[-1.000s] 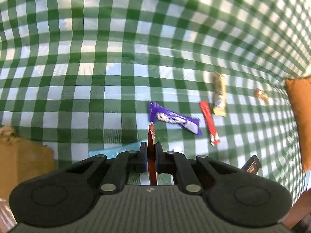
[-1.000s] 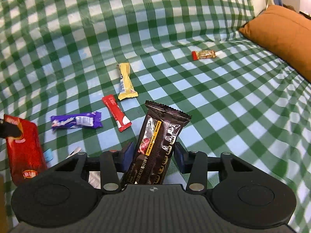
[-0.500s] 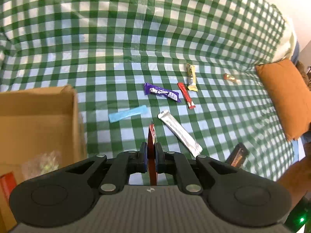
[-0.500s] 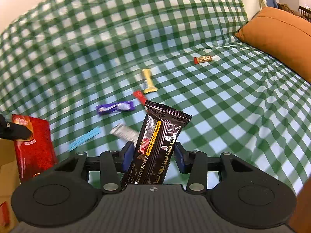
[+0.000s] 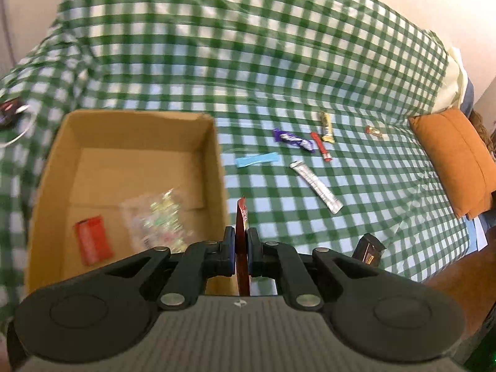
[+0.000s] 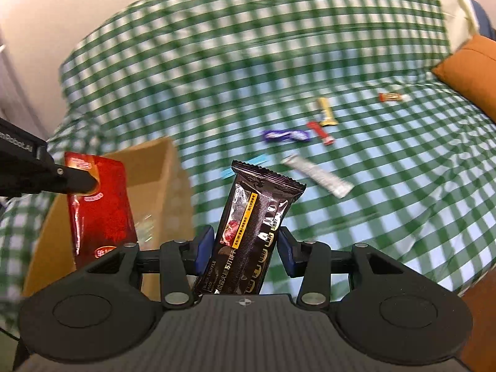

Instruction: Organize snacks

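Snacks fill both of my grippers. My left gripper is pinched almost fully closed on a flat red packet, which I see edge-on from my left wrist and broad-side from my right wrist, hanging over the near right corner of the cardboard box. My right gripper stands partly open, its blue pads pressing the sides of a black wafer packet that sticks up and leans slightly right. Inside the box lie a small red packet and a clear bag of sweets. On the green checked cloth to the right of the box, well apart from both grippers, lie a light blue strip, a silver stick, a purple bar, a thin red stick, a gold bar and a small orange-red sweet. An orange cushion sits at the far right.
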### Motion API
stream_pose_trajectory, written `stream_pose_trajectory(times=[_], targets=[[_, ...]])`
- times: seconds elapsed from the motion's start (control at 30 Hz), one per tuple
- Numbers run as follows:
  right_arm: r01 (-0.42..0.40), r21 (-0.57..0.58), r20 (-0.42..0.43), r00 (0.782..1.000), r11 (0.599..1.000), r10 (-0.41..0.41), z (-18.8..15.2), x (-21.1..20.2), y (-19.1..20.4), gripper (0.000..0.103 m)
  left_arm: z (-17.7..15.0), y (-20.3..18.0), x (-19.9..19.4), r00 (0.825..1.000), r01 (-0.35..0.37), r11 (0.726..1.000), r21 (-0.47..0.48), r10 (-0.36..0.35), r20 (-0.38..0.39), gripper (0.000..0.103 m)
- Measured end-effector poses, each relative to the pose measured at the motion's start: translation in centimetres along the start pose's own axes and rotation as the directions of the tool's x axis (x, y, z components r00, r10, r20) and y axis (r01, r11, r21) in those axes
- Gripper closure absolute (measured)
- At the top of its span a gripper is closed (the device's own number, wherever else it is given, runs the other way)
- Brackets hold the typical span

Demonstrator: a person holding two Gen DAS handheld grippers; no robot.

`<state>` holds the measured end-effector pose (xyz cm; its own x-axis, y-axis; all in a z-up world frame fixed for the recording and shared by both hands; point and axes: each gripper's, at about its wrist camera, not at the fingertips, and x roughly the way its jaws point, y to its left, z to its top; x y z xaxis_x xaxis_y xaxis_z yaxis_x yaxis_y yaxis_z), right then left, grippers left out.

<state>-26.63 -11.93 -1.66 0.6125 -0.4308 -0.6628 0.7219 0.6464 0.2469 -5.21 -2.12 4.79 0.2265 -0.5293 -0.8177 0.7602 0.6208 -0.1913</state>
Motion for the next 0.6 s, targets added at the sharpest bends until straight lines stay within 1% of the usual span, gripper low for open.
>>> stream_pose_trajectory(times=[0.17, 0.33, 0.6], targets=[[-0.044, -0.068, -0.027, 0.999, 0.997, 0.042, -1.5, -2.0, 3.7, 0.056, -2.4, 3.9, -3.1, 1.000, -0.016, 0.998, -0.057, 0.017, 0.021, 0.096], [-0.064, -0.128, -0.033, 0.998, 0.990, 0.060, -2.1, -3.2, 6.5, 0.056, -4.0, 7.4, -5.9, 0.997, -0.032, 0.994, -0.101, 0.038, 0.061, 0.096], [-0.066, -0.198, -0.025, 0.998, 0.978, 0.062, -2.1, -3.9, 9.3, 0.056, -4.8, 11.0, -7.9, 0.995, -0.031, 0.986, -0.163, 0.046, 0.087, 0.096]])
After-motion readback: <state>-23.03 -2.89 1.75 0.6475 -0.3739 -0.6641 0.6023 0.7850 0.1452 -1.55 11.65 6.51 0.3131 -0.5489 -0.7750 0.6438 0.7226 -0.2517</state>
